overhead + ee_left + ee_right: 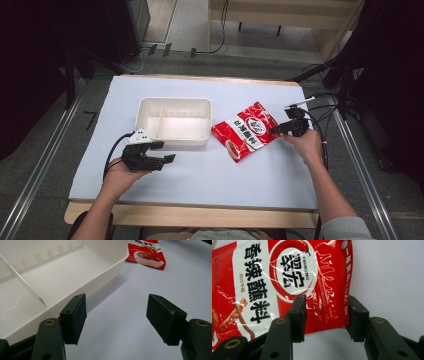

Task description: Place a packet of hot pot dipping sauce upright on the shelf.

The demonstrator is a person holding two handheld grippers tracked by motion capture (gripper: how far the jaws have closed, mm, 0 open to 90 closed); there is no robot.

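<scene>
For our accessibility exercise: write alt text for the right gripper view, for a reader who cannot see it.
A red seasoning packet with white label and black Chinese lettering lies on a pale table. The right gripper has its two black jaws open astride the packet's corner, one over its face, the other at its edge, not pressing it.

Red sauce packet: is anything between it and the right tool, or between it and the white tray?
Nothing visible. The right tool already straddles a corner of the red sauce packet, jaws apart. Bare table separates the packet from the white tray; the left tool stands open before the tray.
</scene>
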